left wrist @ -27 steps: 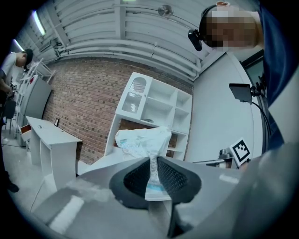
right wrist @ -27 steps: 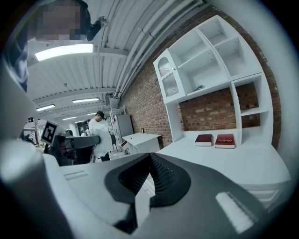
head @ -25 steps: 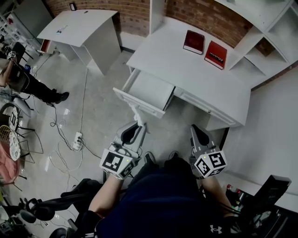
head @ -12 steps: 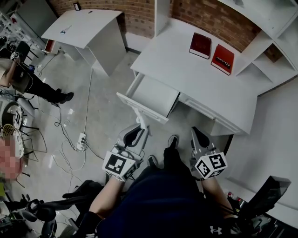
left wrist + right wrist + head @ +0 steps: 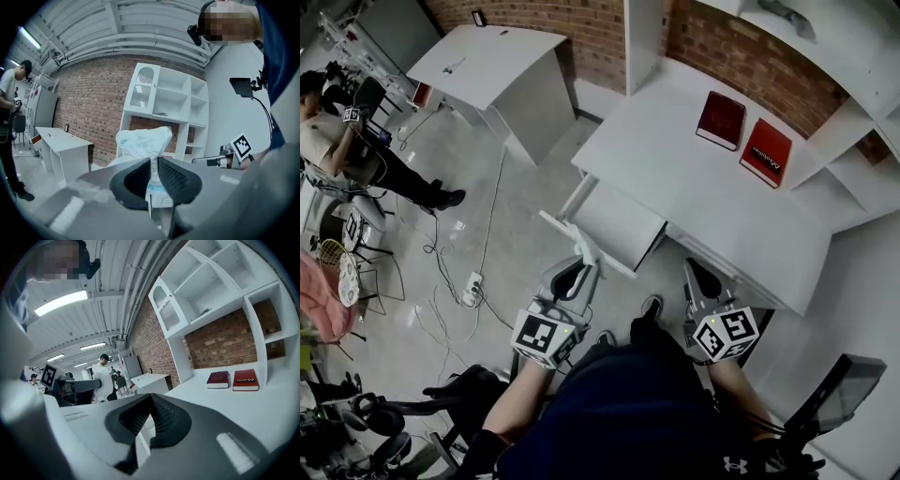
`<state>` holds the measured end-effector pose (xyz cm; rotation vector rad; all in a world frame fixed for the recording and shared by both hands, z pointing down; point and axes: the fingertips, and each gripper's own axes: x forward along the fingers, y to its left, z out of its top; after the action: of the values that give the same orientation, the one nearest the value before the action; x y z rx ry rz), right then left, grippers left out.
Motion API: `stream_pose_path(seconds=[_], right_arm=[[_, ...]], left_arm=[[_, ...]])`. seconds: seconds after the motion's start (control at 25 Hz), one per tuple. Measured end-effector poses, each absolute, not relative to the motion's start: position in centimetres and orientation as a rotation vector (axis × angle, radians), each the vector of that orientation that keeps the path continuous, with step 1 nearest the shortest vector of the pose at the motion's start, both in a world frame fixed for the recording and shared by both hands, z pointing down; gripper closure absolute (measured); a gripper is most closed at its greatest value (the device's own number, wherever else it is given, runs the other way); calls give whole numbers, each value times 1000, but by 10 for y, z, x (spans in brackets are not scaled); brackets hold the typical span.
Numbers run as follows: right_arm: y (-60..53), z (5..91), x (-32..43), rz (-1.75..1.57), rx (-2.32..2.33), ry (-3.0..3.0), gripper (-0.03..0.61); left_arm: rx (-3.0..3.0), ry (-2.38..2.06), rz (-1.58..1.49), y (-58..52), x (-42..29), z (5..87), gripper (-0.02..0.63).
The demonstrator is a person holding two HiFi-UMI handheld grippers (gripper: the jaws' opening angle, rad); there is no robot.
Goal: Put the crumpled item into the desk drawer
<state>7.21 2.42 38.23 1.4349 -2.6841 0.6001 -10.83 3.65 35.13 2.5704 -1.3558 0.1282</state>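
My left gripper [image 5: 580,266] is shut on a crumpled white plastic bag [image 5: 585,247], whose top stands up past the jaws. In the left gripper view the bag [image 5: 143,142] bulges above the pinching pads, with my left gripper [image 5: 153,174] closed on its narrow neck. The bag hangs just in front of the white desk [image 5: 712,187], at the front panel of its open drawer [image 5: 621,216]. To the right, my right gripper [image 5: 697,272] is shut and holds nothing, and in its own view the right gripper [image 5: 151,400] shows its jaws meeting, pointed over the desk top.
Two dark red books [image 5: 720,120] [image 5: 766,152] lie at the back of the desk, below white shelving [image 5: 862,84]. A second white desk [image 5: 492,66] stands at the far left. A person [image 5: 342,150] sits by it. Cables and a power strip [image 5: 472,286] lie on the floor.
The desk and its open drawer have drawn closer to my left gripper as the person stepped forward. Both grippers keep the same pose, and the bag stays pinched.
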Motion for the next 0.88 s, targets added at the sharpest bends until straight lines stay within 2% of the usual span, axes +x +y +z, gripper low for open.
stream_pose_path(seconds=[0.4,0.88], right_arm=[[-19,397,93,635,1363,-2709,575],[-64,412,93,697,1428,-2632,577]], left_arm=[[2517,-1456,201,-1,-85,357,557],[2634,-1453,516,-63,-91,392,557]])
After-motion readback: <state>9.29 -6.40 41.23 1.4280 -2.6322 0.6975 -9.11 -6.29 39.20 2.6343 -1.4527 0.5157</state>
